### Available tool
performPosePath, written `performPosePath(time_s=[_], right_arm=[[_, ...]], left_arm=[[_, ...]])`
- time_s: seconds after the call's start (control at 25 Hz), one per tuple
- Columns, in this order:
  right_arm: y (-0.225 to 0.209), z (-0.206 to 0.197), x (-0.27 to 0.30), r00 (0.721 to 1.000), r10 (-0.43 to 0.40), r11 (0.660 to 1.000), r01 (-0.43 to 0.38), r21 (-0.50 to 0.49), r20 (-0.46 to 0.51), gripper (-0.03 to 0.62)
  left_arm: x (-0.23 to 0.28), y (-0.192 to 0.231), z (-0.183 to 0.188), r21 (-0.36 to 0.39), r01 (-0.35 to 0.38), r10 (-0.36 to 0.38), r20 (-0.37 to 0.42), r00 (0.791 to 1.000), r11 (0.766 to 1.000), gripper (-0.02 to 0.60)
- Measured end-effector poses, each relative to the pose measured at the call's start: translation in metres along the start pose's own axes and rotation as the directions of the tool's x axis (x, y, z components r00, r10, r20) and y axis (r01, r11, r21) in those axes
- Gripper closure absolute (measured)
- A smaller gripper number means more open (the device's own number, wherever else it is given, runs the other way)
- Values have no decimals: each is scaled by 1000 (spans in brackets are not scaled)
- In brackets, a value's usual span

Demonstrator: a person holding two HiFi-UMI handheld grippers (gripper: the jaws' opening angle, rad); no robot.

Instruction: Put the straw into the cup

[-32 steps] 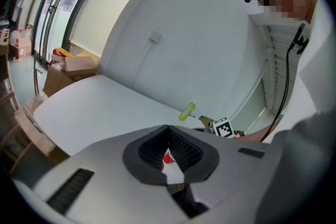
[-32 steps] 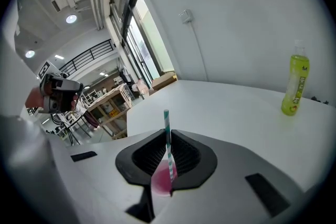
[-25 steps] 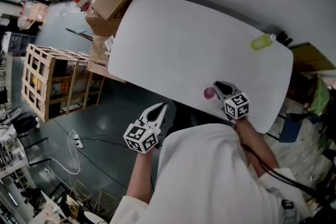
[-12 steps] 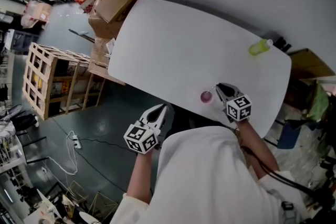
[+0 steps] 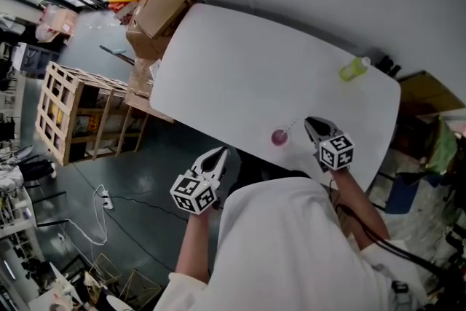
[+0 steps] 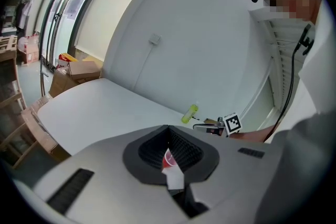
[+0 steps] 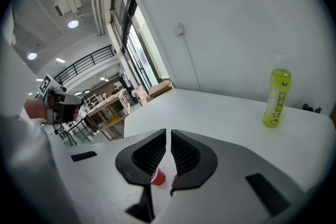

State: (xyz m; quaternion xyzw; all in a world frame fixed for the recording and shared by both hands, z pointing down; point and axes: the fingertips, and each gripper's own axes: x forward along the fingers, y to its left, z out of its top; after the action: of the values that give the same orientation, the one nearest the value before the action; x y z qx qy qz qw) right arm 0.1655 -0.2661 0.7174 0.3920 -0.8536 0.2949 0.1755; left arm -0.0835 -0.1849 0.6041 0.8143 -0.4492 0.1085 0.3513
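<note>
— Done with straw (image 5: 290, 128)?
— Looks seated in cup (image 5: 279, 138), counter's (image 5: 218, 62) 6 o'clock edge, leaning toward 2 o'clock. Slight gap at right fingers (image 7: 186, 153), nothing held; clench at left fingers (image 6: 184, 148). Next: back away gently.

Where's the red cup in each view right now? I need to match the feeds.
Head view: red cup slightly right of centre.
Left gripper view: red cup low centre, glimpsed past the jaws.
Right gripper view: red cup low centre, below the jaws.
Shared landmark: green bottle, in all three.
</note>
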Motion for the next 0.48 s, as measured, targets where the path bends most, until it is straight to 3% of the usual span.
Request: performPosePath(time_s=[0.48], right_arm=[[-10,19,-50,996,13,998,-18,56,93,551]], left_arm=[[-11,-12,-3,8,-48,48,36,998,999,580]])
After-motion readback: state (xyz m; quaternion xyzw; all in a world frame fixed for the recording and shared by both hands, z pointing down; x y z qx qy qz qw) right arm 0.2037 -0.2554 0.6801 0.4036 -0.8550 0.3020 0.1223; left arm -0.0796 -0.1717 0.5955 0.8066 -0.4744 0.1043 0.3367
